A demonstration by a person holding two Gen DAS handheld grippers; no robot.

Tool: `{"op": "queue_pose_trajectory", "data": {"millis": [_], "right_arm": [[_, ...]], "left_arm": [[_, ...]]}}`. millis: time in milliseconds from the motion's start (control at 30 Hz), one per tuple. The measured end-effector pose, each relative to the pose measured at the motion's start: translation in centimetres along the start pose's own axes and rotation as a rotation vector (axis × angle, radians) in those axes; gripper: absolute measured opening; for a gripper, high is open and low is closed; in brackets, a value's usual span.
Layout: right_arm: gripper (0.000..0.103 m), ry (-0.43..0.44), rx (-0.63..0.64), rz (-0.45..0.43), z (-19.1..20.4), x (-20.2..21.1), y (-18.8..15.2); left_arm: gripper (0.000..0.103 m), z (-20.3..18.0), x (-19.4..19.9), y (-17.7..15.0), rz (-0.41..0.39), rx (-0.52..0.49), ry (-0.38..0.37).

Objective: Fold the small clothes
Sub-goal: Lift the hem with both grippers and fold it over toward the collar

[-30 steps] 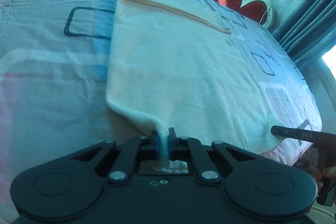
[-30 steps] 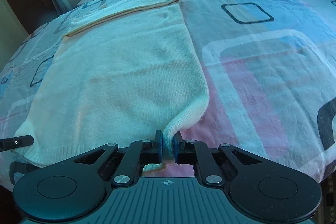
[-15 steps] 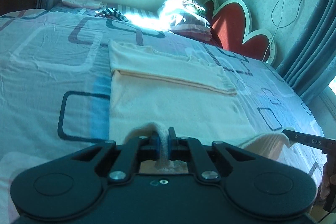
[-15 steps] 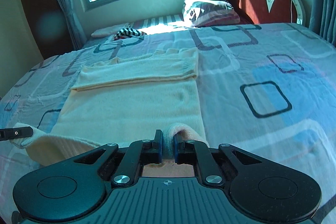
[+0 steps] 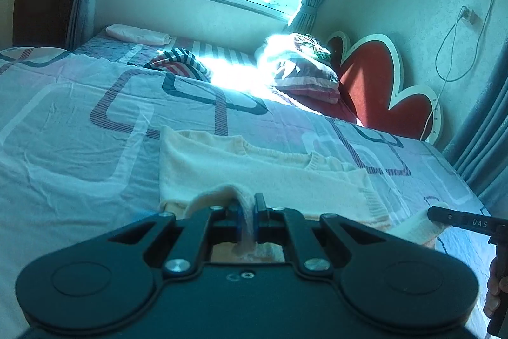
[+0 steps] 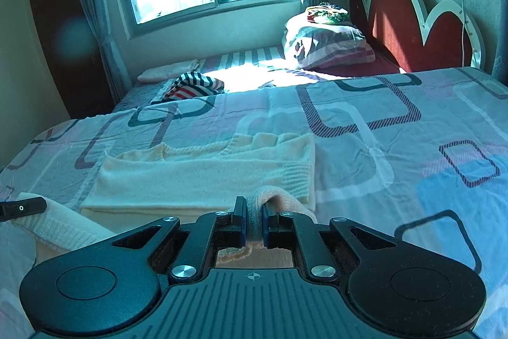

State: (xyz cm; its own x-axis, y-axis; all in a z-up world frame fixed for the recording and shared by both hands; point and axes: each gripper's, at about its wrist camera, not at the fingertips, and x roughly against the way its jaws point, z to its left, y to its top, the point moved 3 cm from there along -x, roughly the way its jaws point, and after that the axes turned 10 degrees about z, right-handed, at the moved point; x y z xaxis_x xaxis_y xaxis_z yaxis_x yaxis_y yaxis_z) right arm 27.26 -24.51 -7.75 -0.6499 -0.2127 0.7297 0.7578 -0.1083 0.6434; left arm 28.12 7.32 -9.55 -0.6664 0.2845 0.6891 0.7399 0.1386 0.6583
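From the left wrist, your left tongs (image 5: 250,213) were pinching one bottom corner of the cream sweater (image 5: 254,177), the knit bunched into a soft ridge between the blue pads, and the right tongs (image 5: 457,220) showed at the edge with the other hem corner draped under them. You were mid-fold, I'd say: the hem was lifted and riding over the body toward the neckline, while the sleeves lay already crossed over the chest. The sweater sat flat on the bed (image 5: 79,148), a thin, faintly wrinkled cotton sheet printed with rounded squares. From the right wrist, your right tongs (image 6: 253,223) were clamped on the second corner, ribbed cuff (image 6: 297,180) just beyond it, thick ribbing showing at the collar too. The left tongs (image 6: 22,208) peeked in, fabric sagging below. The knit looked soft and stretchy, so the span between your two grips drooped. Next you needed both corners carried level to the shoulders, laid edge to edge, then both grips let go together.
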Motion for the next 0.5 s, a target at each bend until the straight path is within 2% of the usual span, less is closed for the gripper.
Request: {"op": "queue_pose_trajectory", "data": {"millis": [200,500], "right_arm": [[0.009,0.037,-0.076,0.050,-2.0,-5.6,4.4],[0.009,0.053,-0.150,0.143,-3.8,-12.9,7.8]], "left_arm": [[0.005,1.5,-4.7,3.9,0.012,0.071,0.034],[0.005,2.6,-11.3,7.0,0.081,0.063,0.111]]}}
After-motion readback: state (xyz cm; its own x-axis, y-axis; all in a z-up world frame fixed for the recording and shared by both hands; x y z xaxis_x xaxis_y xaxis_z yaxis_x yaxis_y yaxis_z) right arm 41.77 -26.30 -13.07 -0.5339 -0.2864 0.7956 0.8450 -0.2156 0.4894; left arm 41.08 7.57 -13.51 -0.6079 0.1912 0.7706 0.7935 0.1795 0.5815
